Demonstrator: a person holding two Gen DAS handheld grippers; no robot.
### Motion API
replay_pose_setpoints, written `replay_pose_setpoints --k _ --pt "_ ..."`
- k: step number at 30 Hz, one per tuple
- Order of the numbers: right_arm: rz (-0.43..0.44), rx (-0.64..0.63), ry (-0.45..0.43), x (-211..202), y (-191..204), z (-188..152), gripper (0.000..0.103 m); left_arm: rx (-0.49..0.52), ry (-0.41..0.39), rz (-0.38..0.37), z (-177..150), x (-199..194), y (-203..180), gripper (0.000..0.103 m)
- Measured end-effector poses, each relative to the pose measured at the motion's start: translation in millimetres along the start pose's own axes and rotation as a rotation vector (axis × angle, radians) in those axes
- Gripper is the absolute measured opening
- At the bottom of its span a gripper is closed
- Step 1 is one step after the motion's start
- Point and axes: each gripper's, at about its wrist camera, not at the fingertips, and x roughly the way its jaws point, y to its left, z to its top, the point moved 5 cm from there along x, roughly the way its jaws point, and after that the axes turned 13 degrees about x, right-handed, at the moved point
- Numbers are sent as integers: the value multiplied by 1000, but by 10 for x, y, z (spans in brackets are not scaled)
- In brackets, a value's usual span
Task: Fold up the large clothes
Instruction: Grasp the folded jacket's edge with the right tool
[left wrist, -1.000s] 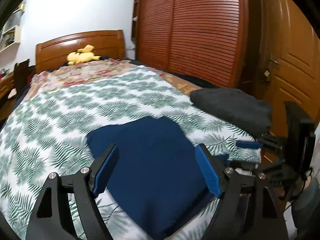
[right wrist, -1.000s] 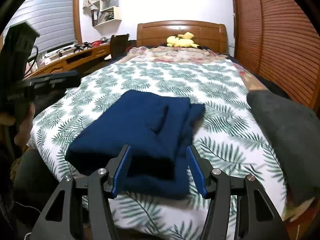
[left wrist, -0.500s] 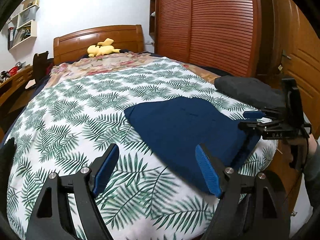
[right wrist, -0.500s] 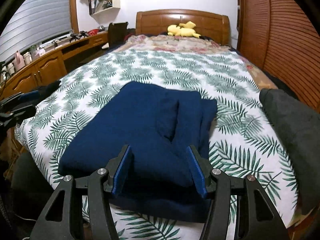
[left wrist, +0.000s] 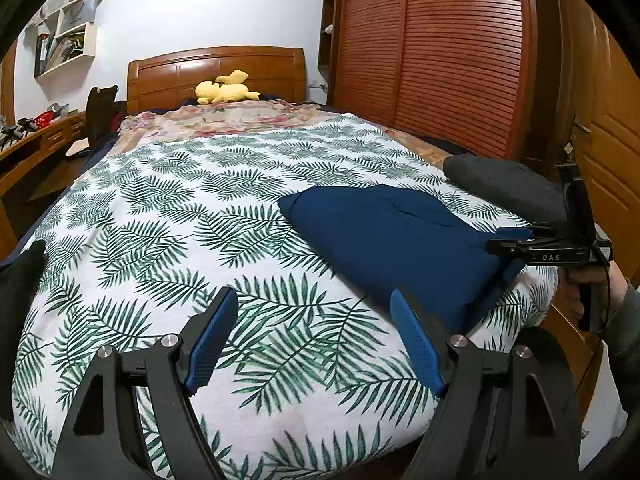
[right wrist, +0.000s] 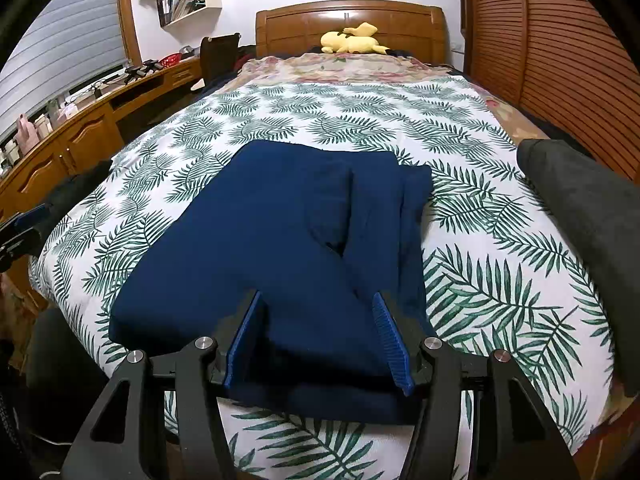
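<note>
The only readable lettering is "DAS", printed in pale capitals on the black body of the right gripper (left wrist: 516, 240) as seen from the left wrist view (a smaller mark just ahead of it is too blurred to read). The right wrist view shows no legible text.

Matt dark-blue cloth garment (right wrist: 280, 248) on leaf-printed cotton-like bedspread (left wrist: 180, 216); glossy varnished wood headboard (right wrist: 352, 20); ribbed blue pads (right wrist: 390, 344) on matt black plastic.
</note>
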Motion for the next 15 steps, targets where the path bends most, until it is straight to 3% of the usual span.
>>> replay_pose_setpoints --k 7,11,15 --pt "-18 -25 10 -39 -31 -11 41 -31 -2 6 -64 -12 100 79" --pt "-18 -61 30 -62 -35 -24 15 -37 1 2 -70 13 93 79" --pt "0 -91 12 -179 9 -5 8 -34 3 -3 -53 52 61 79"
